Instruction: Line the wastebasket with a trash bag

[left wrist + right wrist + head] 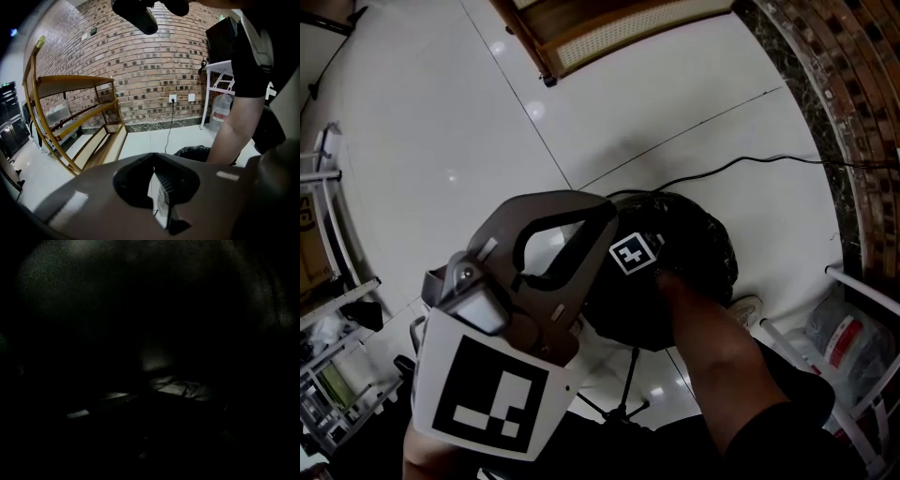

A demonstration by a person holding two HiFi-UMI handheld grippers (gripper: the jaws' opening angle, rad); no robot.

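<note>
Your right hand-held gripper (636, 255) reaches down into the black trash bag (698, 248), jaws pressed together; your left hand-held gripper (598, 217) hovers above, pressed together on nothing.

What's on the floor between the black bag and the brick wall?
A thin black cable lies on white tiles between the bag and the wall, seen in the head view and left gripper view.

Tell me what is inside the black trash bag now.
The right gripper reaches down into the black trash bag; its marker cube shows at the mouth. Its jaws and the bag's bottom are covered, and the right gripper view is almost wholly dark.
</note>
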